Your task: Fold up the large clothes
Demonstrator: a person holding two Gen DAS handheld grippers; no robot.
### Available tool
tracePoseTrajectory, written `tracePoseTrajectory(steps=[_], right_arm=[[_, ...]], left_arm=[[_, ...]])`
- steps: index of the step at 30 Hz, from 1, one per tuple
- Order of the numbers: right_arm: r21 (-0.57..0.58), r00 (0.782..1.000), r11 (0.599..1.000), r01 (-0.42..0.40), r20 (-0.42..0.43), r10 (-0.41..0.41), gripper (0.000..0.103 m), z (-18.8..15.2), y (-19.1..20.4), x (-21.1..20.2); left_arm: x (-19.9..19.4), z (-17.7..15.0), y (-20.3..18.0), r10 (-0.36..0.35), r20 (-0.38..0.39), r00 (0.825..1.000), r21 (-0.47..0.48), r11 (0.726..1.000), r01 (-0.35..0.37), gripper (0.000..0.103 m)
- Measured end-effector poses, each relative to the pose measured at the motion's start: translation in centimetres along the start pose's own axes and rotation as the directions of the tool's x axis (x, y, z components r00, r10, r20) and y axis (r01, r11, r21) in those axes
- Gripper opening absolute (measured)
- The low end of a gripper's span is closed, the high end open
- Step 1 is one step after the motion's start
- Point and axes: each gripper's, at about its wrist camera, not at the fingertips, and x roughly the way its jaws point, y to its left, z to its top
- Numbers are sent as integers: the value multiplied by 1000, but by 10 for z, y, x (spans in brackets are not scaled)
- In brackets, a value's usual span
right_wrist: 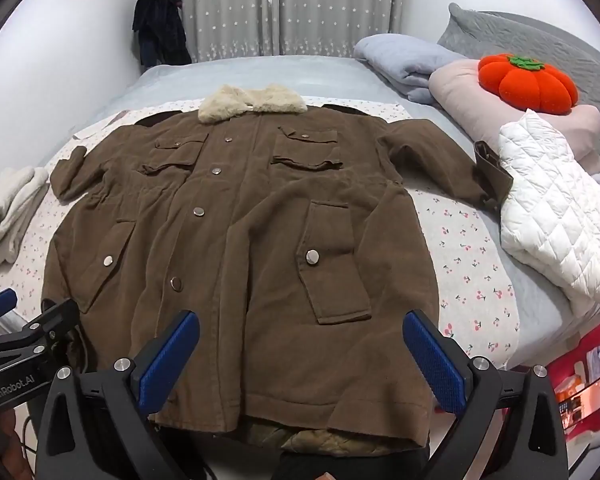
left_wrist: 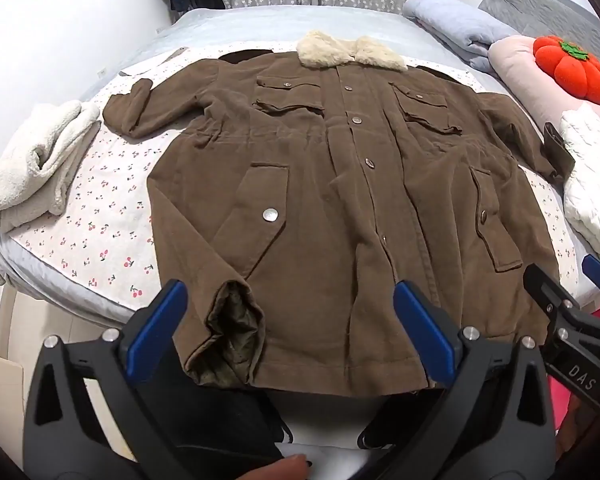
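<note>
Brown coat [left_wrist: 340, 200] lies flat on cherry-print sheet [left_wrist: 100, 216], curtains [right_wrist: 284, 8] behind.

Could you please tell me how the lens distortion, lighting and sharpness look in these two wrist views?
Left wrist: strong fisheye bend with dark corners, even soft light, brown coat sharp, no glare. Right wrist: same curved bed edge and vignette, flat indoor light, faint shadows, coat sharp.

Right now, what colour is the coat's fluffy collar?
Cream, against the brown coat; the collar shows best in the right wrist view.
</note>
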Motion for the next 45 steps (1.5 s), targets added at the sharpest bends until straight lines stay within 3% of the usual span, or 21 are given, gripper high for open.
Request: tracePoseTrajectory(steps=[45], right_arm=[[-4, 1000, 1000, 13, -17, -13, 103, 7, -7, 4]], left_arm=[[4, -7, -3, -2, -12, 1000, 16, 1000, 2, 102]])
